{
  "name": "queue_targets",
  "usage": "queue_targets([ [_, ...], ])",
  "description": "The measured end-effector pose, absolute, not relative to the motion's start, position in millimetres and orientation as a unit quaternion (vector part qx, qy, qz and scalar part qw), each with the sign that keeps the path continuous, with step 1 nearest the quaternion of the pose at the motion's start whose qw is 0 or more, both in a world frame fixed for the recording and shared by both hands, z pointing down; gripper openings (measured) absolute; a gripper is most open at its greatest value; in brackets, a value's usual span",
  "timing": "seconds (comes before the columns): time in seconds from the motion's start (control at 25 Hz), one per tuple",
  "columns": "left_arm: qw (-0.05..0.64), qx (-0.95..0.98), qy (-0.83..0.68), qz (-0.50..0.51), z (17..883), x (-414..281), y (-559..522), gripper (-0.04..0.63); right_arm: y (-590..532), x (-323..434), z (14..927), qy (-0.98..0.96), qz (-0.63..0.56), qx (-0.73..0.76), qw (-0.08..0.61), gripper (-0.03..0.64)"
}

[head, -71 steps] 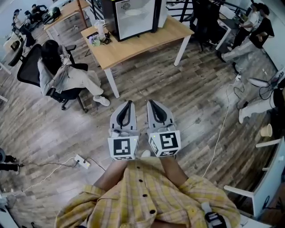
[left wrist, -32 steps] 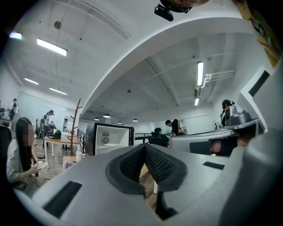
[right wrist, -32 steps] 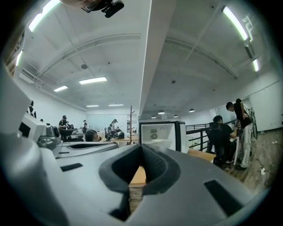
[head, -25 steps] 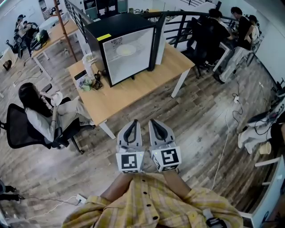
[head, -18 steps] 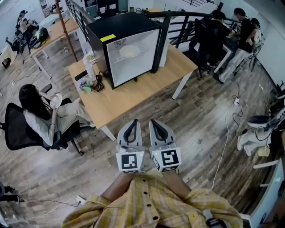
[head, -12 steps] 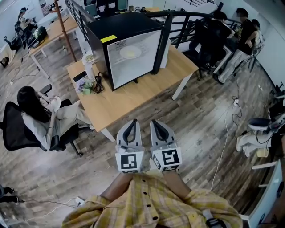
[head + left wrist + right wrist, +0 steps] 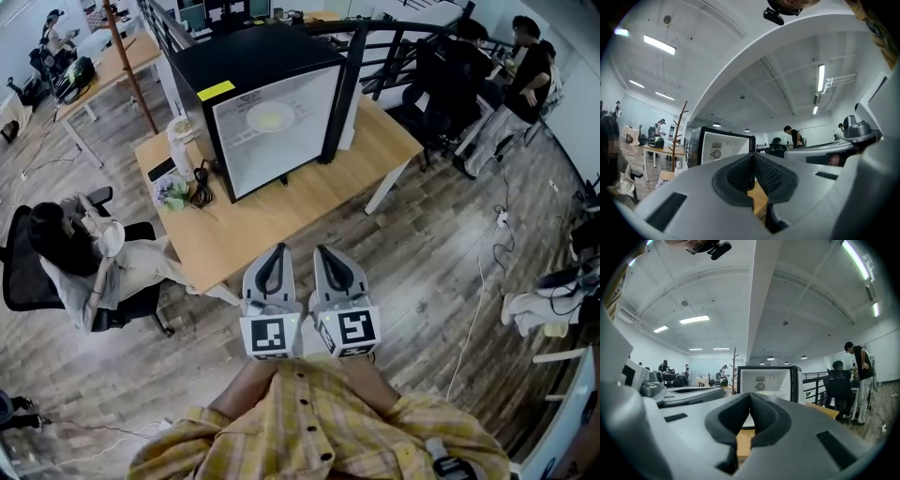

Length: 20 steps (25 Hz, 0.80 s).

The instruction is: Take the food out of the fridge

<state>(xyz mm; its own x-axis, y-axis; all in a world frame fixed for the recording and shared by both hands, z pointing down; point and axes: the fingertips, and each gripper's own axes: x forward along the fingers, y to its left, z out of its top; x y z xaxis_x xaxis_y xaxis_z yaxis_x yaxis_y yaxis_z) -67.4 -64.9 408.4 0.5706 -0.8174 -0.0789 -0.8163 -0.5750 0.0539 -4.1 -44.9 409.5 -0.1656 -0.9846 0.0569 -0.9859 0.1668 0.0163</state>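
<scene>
A black mini fridge (image 7: 267, 103) stands on a wooden table (image 7: 281, 211), with its door (image 7: 343, 98) swung open to the right and a white inside. A pale plate of food (image 7: 270, 117) lies inside it. My left gripper (image 7: 272, 257) and right gripper (image 7: 327, 253) are side by side over the floor just short of the table's near edge, both pointing at the fridge. Both are shut with nothing between the jaws. In the left gripper view the fridge (image 7: 723, 147) stands ahead beyond the closed left gripper (image 7: 753, 157). The right gripper view also shows the fridge (image 7: 764, 379) past the right gripper (image 7: 750, 397).
A cup, a small plant and cables (image 7: 178, 183) sit on the table's left part. A person sits in an office chair (image 7: 70, 267) to the left. A black railing (image 7: 412, 47) and seated people are behind at the right. A cable (image 7: 473, 309) runs across the floor.
The table and fridge have come nearer and larger in the head view. Both grippers stay shut and side by side, now close to the table's edge.
</scene>
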Motion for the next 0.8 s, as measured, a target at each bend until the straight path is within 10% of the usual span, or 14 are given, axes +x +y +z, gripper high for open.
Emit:
queue_targets([
  [0.8, -0.019, 0.850, -0.526, -0.017, 405.0, 23.2, -234.2, 0.008, -224.4, 87.5, 404.5, -0.814, 0.011, 0.580, 0.029, 0.008],
])
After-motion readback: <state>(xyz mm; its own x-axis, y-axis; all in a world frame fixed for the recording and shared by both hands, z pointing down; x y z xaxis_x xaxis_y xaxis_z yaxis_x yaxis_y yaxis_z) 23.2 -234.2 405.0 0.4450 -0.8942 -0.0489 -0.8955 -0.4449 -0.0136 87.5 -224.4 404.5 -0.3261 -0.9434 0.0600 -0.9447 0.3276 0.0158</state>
